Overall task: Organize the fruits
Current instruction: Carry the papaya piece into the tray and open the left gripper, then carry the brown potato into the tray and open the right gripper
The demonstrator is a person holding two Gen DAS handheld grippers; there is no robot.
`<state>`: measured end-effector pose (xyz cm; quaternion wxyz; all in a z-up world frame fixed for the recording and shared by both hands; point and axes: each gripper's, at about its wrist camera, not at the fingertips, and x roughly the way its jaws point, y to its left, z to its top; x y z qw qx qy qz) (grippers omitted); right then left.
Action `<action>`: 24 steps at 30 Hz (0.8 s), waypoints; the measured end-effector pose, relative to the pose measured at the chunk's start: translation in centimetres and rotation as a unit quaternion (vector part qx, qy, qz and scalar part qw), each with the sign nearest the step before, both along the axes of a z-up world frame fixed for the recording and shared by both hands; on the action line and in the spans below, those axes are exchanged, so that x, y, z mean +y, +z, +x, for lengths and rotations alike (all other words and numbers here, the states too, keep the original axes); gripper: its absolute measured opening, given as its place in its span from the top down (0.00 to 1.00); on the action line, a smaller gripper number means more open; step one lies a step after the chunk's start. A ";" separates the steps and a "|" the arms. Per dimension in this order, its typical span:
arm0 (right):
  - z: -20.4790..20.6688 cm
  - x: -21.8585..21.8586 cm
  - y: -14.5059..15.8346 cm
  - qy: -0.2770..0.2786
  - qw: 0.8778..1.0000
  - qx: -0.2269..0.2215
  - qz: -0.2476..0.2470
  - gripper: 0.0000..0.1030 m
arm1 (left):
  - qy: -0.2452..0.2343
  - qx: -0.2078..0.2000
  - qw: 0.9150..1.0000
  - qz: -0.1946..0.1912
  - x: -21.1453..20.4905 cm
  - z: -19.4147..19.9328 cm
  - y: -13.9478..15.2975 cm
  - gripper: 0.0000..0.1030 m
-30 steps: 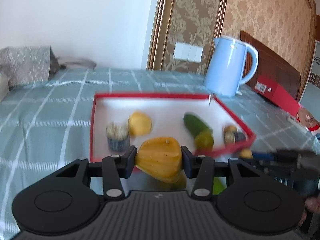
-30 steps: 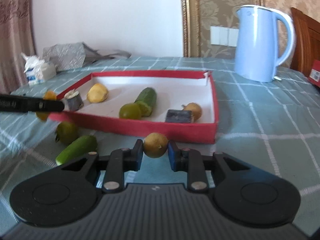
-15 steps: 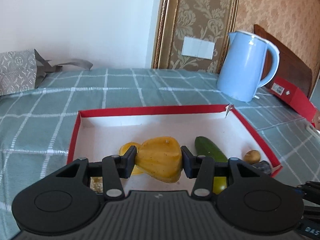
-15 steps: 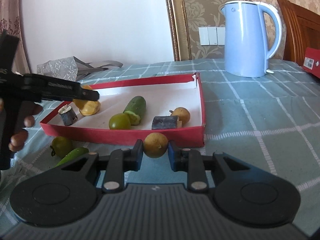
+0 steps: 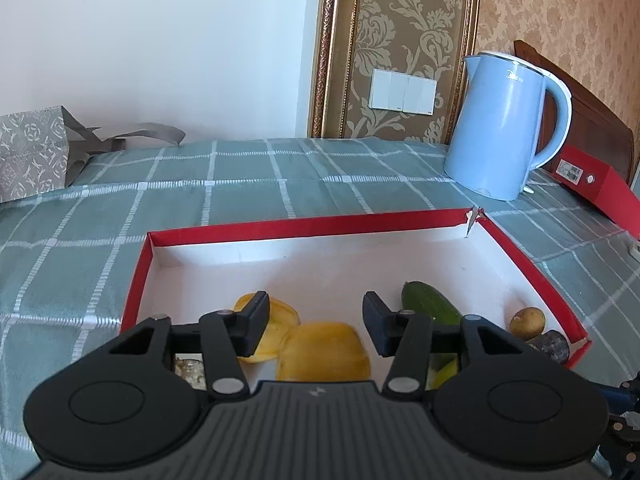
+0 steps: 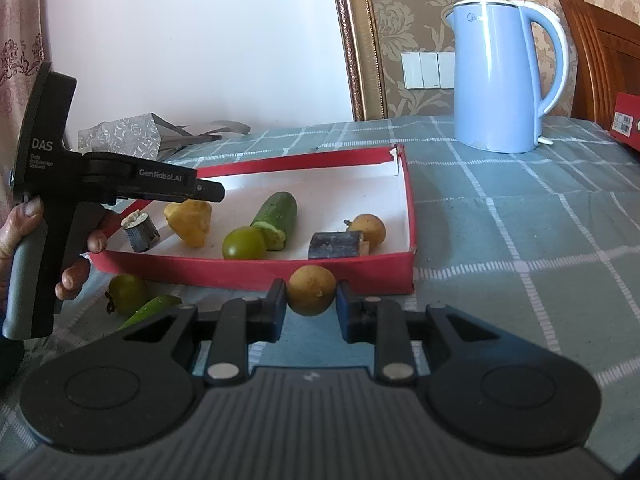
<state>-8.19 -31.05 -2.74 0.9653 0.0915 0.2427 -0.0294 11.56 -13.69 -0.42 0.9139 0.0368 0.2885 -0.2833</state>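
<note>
The right gripper point(image 6: 311, 300) has its fingers point(image 6: 276, 306) clamped on a small round yellow-brown fruit point(image 6: 311, 290), held just outside the near wall of the red box point(image 6: 256, 270). The left gripper point(image 5: 316, 322) hovers over the box's near left part with its fingers point(image 5: 253, 326) opening; a yellow starfruit piece point(image 5: 323, 354) lies beneath the gap, touching neither pad, beside a second yellow piece point(image 5: 282, 318). A hand point(image 6: 76, 254) grips its handle, which tilts forward and down. Also in the white-lined box: a cucumber point(image 6: 277, 216), a green round fruit point(image 6: 243, 243), two dark sugarcane stubs point(image 6: 141, 231) and a brown fruit point(image 6: 368, 230). The box sits on a counter under a teal checked cloth point(image 6: 520, 240). A blue kettle point(image 6: 502, 76) stands toward the far right corner, a patterned paper bag point(image 5: 30, 156) at the far left. Behind are a white wall and gold-framed damask wallpaper point(image 5: 400, 40).
</note>
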 end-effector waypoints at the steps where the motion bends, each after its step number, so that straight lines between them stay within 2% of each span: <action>1: 0.0 0.0 0.0 0.000 1.000 0.000 0.000 0.76 | 0.001 0.000 1.000 -0.002 0.0 0.0 0.0 0.47; 3: 0.0 0.0 0.1 0.000 1.000 0.000 0.000 0.76 | 0.011 -0.008 1.000 -0.003 0.1 -0.1 0.1 0.41; 5: 0.0 0.0 0.0 0.002 1.000 0.002 0.002 0.76 | 0.022 -0.022 1.000 -0.001 0.5 -0.7 0.3 0.41; 10: 0.1 -0.1 0.0 0.002 1.000 0.002 0.005 0.76 | 0.051 -0.104 0.993 0.013 3.1 -4.3 1.7 0.40; 13: 0.1 0.0 0.0 0.003 1.000 0.003 0.003 0.76 | 0.048 -0.130 0.990 0.018 5.2 -7.2 1.8 0.33; 15: 0.2 -0.1 0.0 0.004 1.000 0.005 0.002 0.76 | 0.046 -0.130 0.990 0.014 6.6 -8.8 1.6 0.32; 18: 0.2 0.0 0.0 0.001 1.000 0.004 0.000 0.76 | 0.042 -0.103 0.994 0.012 8.3 -10.5 0.7 0.32; 20: 0.3 0.1 0.0 0.001 1.000 0.008 -0.003 0.76 | 0.045 -0.080 0.996 0.012 8.9 -11.0 0.0 0.32; 24: 0.3 0.2 0.0 -0.002 1.000 0.009 -0.006 0.76 | 0.058 -0.058 0.996 0.024 9.7 -11.4 -1.2 0.32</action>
